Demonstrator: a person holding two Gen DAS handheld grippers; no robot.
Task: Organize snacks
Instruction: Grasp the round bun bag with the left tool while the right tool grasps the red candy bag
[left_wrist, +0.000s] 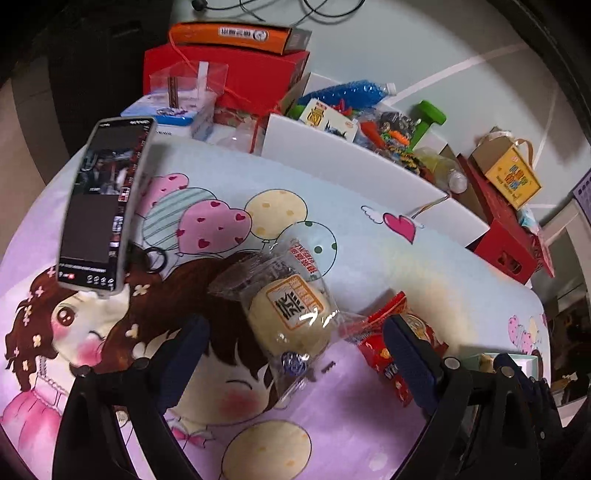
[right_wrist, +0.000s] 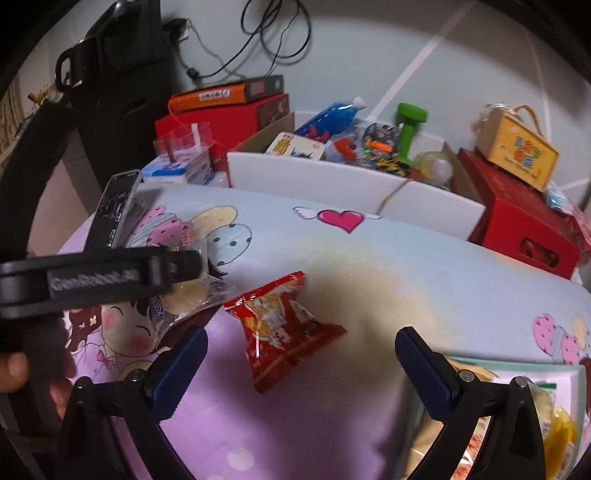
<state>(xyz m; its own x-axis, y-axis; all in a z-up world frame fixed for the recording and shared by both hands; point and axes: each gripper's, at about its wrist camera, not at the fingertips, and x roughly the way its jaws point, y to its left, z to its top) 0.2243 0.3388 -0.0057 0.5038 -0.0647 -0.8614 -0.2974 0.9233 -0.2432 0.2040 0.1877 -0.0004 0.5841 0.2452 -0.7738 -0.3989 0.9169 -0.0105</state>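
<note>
Hovering low in the bottom of the left wrist view, the left claw (left_wrist: 295, 350) stands wide open, its blue pads either side of a clear-wrapped bun (left_wrist: 290, 317) that lies on the cartoon-printed sheet (left_wrist: 332, 229); whether either pad touches the wrapper I cannot tell. Just right of the bun, a red packet (left_wrist: 384, 354) lies partly behind the right-hand pad.

In the right wrist view the right claw (right_wrist: 301, 365) is also spread wide and grips nothing, with the same red packet (right_wrist: 284, 325) lying between and just beyond its pads. At the bottom right of that frame, a pale tray (right_wrist: 576, 373) holds several wrapped snacks. A hand (right_wrist: 22, 369) shows at the lower left edge, under the black body of the other claw.

Farther up on the left, a phone (left_wrist: 99, 203) stands propped with its screen lit. Beyond the sheet's far edge a white box (left_wrist: 332, 155) brims with toys, including a green dumbbell (left_wrist: 424, 122). Red boxes (left_wrist: 229, 74) are stacked at the upper centre, an orange box (left_wrist: 236, 35) on top, and a small yellow box (left_wrist: 511, 177) sits on another red one at the right. Cables hang on the wall behind.
</note>
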